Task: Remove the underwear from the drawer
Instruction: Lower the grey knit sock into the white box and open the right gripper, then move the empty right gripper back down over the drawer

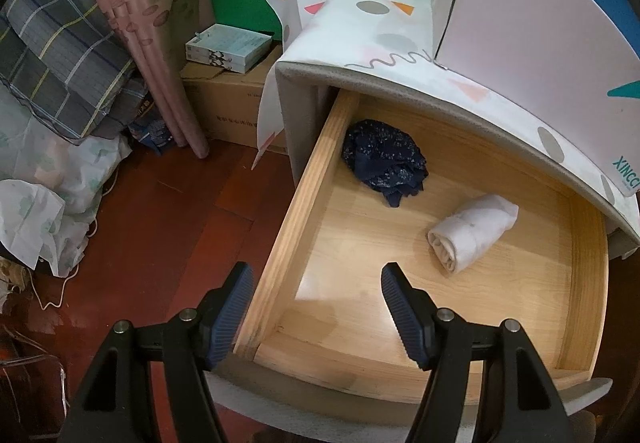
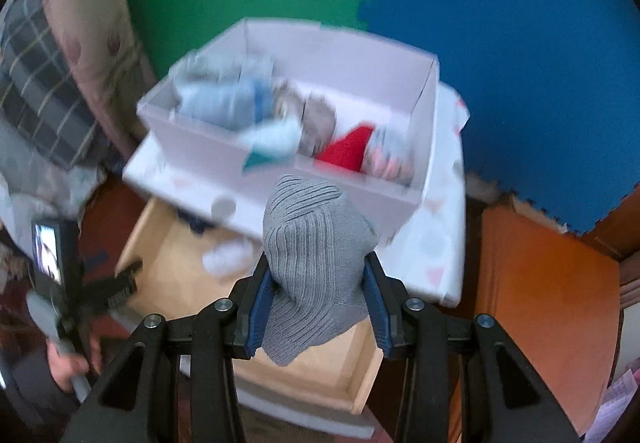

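The wooden drawer (image 1: 316,171) stands pulled out of a cloth-covered cabinet. In it lie a crumpled dark blue speckled underwear (image 1: 384,159) at the back and a rolled white piece (image 1: 470,233) toward the right. My left gripper (image 1: 316,271) hangs open over the drawer's front left corner, nothing between its fingers. In the right wrist view my right gripper (image 2: 317,259) is shut on a grey ribbed knit underwear (image 2: 312,235), held up above the drawer (image 2: 168,243). The left gripper (image 2: 120,283) and a hand (image 2: 68,363) show at the left there.
A white open box (image 2: 280,179) with several folded clothes sits on the cabinet top, right behind the drawer. A cardboard box (image 1: 228,103), a curtain (image 1: 160,43) and plaid bedding (image 1: 60,55) crowd the floor on the left. An orange surface (image 2: 540,303) lies right of the cabinet.
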Demonstrator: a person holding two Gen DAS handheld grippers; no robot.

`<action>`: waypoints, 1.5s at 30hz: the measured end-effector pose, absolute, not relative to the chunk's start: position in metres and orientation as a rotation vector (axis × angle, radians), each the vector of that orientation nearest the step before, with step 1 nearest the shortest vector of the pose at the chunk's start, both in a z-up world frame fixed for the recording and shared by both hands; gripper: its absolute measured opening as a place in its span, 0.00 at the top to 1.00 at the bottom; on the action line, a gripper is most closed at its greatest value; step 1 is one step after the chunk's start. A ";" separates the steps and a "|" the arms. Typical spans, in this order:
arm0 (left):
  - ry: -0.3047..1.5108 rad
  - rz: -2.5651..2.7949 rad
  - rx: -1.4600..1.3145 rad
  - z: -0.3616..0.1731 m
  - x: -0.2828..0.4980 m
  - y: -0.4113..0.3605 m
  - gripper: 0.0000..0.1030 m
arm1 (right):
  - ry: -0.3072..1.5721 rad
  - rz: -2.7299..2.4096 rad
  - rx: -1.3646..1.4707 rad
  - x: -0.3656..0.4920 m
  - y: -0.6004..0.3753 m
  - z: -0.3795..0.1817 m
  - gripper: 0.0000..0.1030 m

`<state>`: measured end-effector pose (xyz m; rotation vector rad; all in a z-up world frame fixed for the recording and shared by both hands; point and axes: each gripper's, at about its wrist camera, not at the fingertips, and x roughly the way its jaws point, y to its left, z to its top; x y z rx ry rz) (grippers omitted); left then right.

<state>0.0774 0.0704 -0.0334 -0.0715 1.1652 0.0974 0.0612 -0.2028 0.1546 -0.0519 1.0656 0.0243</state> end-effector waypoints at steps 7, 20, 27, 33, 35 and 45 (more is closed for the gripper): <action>1.145 0.101 -0.072 -0.031 0.076 0.071 0.34 | 1.039 -0.035 -0.039 0.119 -0.206 0.168 0.62; 1.103 0.145 -0.166 -0.025 0.073 0.087 0.34 | 1.136 -0.112 -0.043 0.181 -0.208 0.117 0.61; 1.103 0.149 -0.186 -0.026 0.073 0.090 0.34 | 1.185 -0.101 -0.049 0.190 -0.207 0.083 0.58; 1.107 0.150 -0.189 -0.026 0.073 0.091 0.34 | 1.188 -0.091 -0.079 0.193 -0.202 0.080 0.52; 1.107 0.151 -0.193 -0.026 0.073 0.091 0.34 | 1.164 -0.090 -0.093 0.192 -0.200 0.084 0.48; 1.104 0.161 -0.212 -0.027 0.073 0.094 0.34 | 1.002 0.010 -0.042 0.122 -0.186 0.134 0.48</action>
